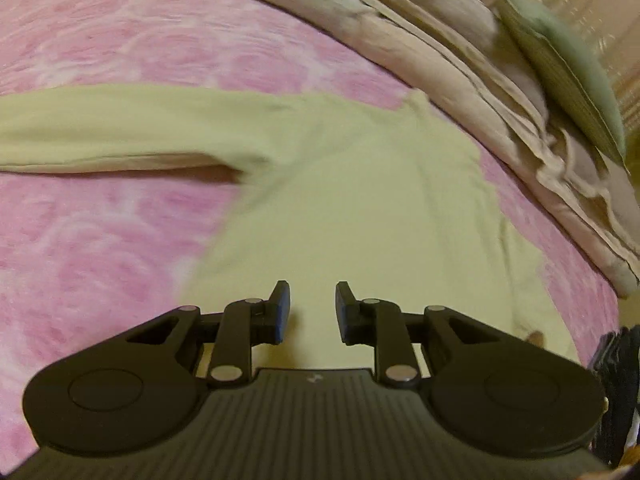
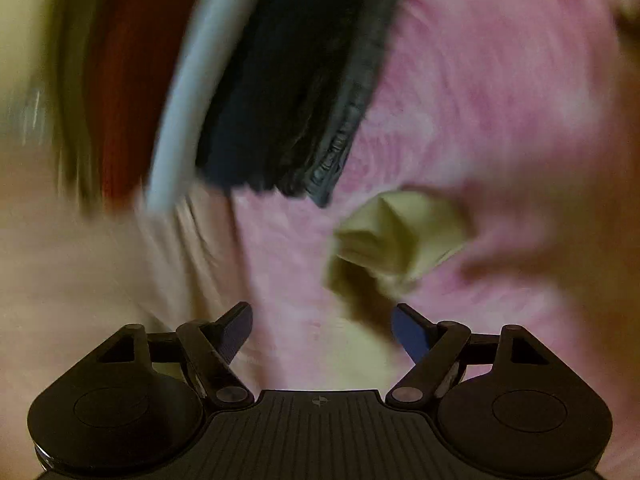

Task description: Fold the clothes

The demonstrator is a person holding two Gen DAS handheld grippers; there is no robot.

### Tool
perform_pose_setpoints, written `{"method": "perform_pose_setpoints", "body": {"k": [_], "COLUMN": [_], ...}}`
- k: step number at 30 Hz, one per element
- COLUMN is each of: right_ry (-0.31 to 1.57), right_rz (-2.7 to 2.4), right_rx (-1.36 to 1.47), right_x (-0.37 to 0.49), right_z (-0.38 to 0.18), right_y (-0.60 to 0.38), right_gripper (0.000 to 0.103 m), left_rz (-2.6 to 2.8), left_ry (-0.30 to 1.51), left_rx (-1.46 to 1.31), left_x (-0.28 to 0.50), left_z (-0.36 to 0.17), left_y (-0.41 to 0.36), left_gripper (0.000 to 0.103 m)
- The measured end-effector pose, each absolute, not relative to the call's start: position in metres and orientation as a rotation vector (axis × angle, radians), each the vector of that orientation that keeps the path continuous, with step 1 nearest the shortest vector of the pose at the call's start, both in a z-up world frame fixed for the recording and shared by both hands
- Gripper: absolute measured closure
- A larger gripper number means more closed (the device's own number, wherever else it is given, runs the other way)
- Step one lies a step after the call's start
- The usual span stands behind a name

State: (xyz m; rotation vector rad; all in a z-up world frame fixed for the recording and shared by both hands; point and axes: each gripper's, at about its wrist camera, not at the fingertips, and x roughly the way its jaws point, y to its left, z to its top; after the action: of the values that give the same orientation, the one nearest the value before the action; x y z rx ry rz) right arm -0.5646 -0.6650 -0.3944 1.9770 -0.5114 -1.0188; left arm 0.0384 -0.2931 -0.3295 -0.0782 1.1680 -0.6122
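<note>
A pale yellow long-sleeved shirt (image 1: 360, 184) lies spread on a pink patterned bedspread (image 1: 100, 240), one sleeve (image 1: 120, 128) stretched out to the left. My left gripper (image 1: 313, 312) hovers over the shirt's body, open, with nothing between its blue-padded fingers. The right wrist view is heavily blurred. There a bunched corner of the yellow shirt (image 2: 400, 236) lies on the pink bedspread (image 2: 500, 100), just ahead of my right gripper (image 2: 322, 330), which stands open wide and empty.
A rumpled beige quilt (image 1: 460, 64) and a greenish pillow (image 1: 568, 76) lie along the far right side of the bed. In the right wrist view a stack of dark folded clothes (image 2: 296, 92) with a white-edged piece (image 2: 188, 92) sits beyond the gripper.
</note>
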Motion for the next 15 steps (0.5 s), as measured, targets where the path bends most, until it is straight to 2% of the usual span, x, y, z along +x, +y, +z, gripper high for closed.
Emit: {"method": "perform_pose_setpoints", "body": {"k": [2,6,7,8,9,10,12,15], "right_ry": [-0.631,-0.778,-0.824,-0.821,-0.817,-0.8,-0.709,-0.489], "right_rz": [-1.019,-1.106,-1.102,-1.129,-1.155,-1.183,-1.247,-1.295], "right_rx": [2.095,2.123,2.118,2.12,2.121,2.111,2.042,1.729], "right_x": [-0.561,-0.559,-0.56,-0.562,-0.565,-0.568,-0.575,-0.579], "right_z": [-0.409,-0.432,-0.435,-0.436,-0.437,-0.434,-0.418,-0.369], "right_y": [-0.672,-0.68,-0.68,-0.681,-0.682,-0.682,-0.683,-0.685], "right_gripper": [0.023,0.023,0.027,0.046,0.072,0.084,0.091,0.091], "left_rz": [-0.617,-0.62,-0.622,-0.622,-0.62,-0.618,-0.607,-0.607], "left_ry": [1.175,1.176,1.173,1.174,1.177,1.181,1.198,1.217], "left_rx": [-0.063,-0.03,-0.023,-0.017,-0.013,-0.009,-0.021,-0.049], "left_x": [0.031,0.022,0.02,0.019,0.018,0.018,0.017,0.015], "left_z": [-0.327,-0.322,-0.32,-0.32,-0.321,-0.321,-0.323,-0.324], "left_y": [-0.307,-0.325,-0.328,-0.331,-0.334,-0.337,-0.34,-0.344], "left_gripper": [0.08,0.08,0.079,0.079,0.079,0.079,0.079,0.079]}}
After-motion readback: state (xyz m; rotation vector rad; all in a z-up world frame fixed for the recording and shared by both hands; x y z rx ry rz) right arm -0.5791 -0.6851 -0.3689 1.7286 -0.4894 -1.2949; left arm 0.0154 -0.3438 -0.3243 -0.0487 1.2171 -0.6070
